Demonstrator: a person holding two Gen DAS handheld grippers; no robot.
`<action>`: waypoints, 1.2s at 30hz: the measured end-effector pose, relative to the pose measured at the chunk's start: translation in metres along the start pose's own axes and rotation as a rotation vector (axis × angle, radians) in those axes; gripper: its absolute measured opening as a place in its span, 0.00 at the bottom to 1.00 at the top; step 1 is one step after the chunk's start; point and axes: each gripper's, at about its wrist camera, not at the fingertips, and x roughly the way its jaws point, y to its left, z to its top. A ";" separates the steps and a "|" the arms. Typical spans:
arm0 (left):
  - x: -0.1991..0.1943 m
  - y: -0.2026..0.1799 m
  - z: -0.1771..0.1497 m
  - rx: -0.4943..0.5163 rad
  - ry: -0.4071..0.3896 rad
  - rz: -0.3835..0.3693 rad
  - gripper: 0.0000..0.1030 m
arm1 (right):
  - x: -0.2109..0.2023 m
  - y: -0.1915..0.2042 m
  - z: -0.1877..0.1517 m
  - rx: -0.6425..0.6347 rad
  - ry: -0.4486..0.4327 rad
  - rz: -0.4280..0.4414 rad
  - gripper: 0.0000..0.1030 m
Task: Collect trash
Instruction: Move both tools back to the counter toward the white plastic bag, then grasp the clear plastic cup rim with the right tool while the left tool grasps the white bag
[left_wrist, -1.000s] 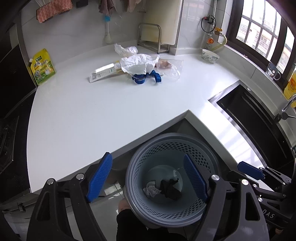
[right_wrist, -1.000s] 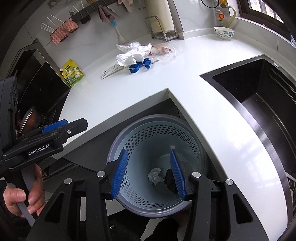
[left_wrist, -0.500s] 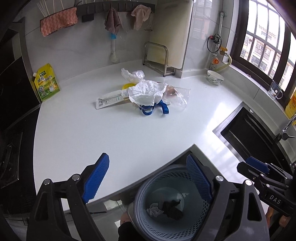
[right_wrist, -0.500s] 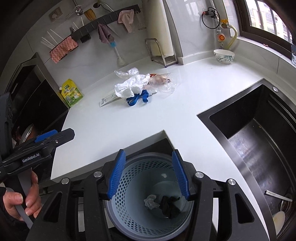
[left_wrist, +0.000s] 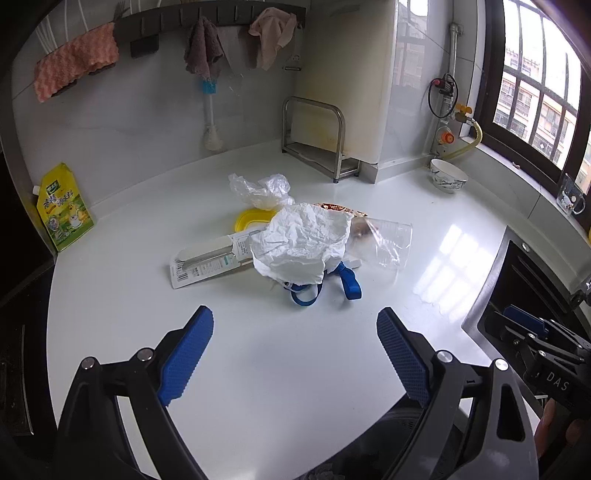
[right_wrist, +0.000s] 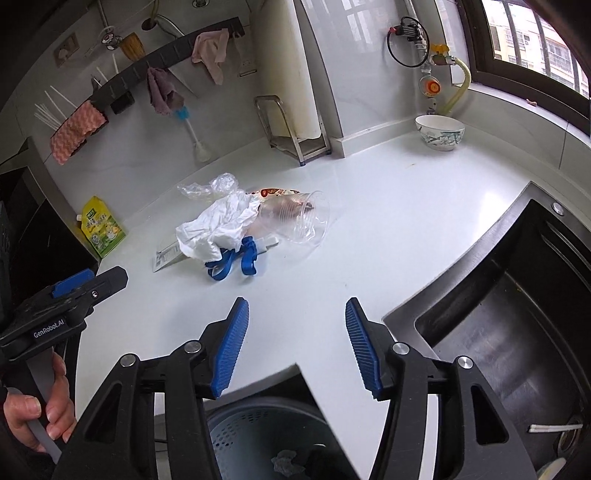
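A trash pile lies mid-counter: crumpled white paper (left_wrist: 303, 243) over a blue strap (left_wrist: 332, 284), a clear plastic cup (left_wrist: 384, 240) on its side, a clear bag (left_wrist: 258, 190), a yellow lid (left_wrist: 253, 219) and a flat card package (left_wrist: 207, 260). My left gripper (left_wrist: 295, 317) hovers short of the pile, its jaws opening with nothing between them. My right gripper (right_wrist: 297, 306) is open and empty, nearer the counter's inner corner, with the paper (right_wrist: 218, 225), strap (right_wrist: 236, 258) and cup (right_wrist: 299, 218) ahead of it. Below it stands the perforated blue-grey bin (right_wrist: 258, 432), holding crumpled scraps (right_wrist: 284, 461).
A black sink (right_wrist: 498, 314) is sunk into the counter on the right. A patterned bowl (right_wrist: 439, 131) and a metal rack (left_wrist: 314, 140) stand at the back. A yellow-green pouch (left_wrist: 64, 210) leans at the left wall. A glass mug (left_wrist: 570, 194) sits on the sill.
Both grippers have moved from above the bin forward over the counter toward the pile. The bin has slid to the bottom of both views. Both pairs of jaws stand wider.
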 end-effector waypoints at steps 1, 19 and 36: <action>0.009 -0.001 0.003 0.006 0.003 -0.002 0.86 | 0.008 -0.002 0.004 0.001 0.001 -0.002 0.51; 0.092 0.022 0.026 0.035 0.023 -0.016 0.86 | 0.113 -0.008 0.051 0.000 -0.007 0.012 0.51; 0.108 0.026 0.032 0.048 0.033 -0.029 0.86 | 0.157 0.004 0.075 -0.029 0.005 0.063 0.36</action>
